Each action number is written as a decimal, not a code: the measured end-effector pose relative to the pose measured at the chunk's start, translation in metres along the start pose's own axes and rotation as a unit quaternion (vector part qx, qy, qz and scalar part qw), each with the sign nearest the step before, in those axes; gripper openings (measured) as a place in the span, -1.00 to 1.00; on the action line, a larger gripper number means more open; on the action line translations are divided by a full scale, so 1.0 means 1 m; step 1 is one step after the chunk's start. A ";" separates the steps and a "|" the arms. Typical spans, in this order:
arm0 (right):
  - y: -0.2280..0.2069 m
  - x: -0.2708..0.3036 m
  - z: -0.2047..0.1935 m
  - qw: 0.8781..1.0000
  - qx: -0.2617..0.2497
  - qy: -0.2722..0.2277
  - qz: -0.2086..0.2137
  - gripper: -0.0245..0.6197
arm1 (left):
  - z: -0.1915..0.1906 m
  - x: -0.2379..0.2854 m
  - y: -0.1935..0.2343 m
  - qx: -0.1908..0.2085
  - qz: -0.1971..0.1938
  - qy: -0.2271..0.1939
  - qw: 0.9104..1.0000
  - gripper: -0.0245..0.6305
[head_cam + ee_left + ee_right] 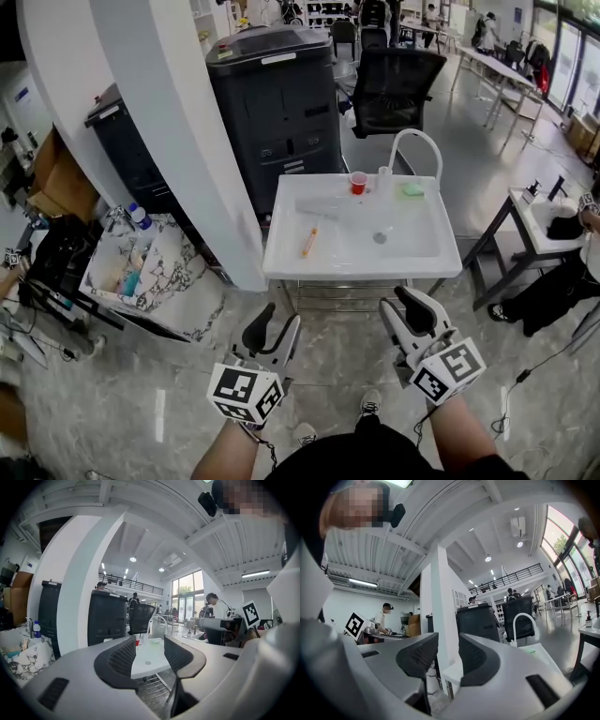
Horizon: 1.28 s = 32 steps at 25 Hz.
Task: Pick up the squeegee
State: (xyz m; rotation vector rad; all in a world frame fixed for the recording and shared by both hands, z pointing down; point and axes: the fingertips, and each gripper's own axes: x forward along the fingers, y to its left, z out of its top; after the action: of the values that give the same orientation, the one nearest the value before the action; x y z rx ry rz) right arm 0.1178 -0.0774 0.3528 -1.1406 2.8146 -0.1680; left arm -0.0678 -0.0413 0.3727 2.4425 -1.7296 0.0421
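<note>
The squeegee (308,241), with an orange handle, lies in the white sink basin (412,258) toward its left side. Both grippers hang over the floor in front of the sink, well short of it. My left gripper (275,330) is open with nothing between its fingers; in the left gripper view the left gripper (150,656) frames the sink top (149,663) between its jaws. My right gripper (405,309) is also open and empty. In the right gripper view the right gripper (448,656) points at the sink's left corner (452,672) and the pillar.
A red cup (358,182), a green sponge (412,189) and a white arched faucet (417,150) sit at the sink's back edge. A wide white pillar (178,141) stands close to its left, with a cluttered marble-patterned table (187,291) beyond. A black cabinet (277,103) and office chair (394,89) stand behind.
</note>
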 end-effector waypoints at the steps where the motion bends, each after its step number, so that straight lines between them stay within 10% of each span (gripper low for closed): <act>1: -0.006 0.001 0.001 1.000 0.000 0.000 0.004 -0.47 | 0.001 0.006 -0.002 0.001 0.003 0.000 1.000 -0.33; 32: -0.184 0.028 0.016 0.998 0.019 0.003 0.064 -0.46 | 0.009 0.164 -0.061 0.013 0.061 0.015 0.998 -0.33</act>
State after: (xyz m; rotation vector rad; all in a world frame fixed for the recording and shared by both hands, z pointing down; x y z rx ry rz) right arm 0.2261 -0.2297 0.3615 -0.9515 2.8654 -0.2149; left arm 0.0441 -0.1759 0.3752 2.3378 -1.8734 0.1149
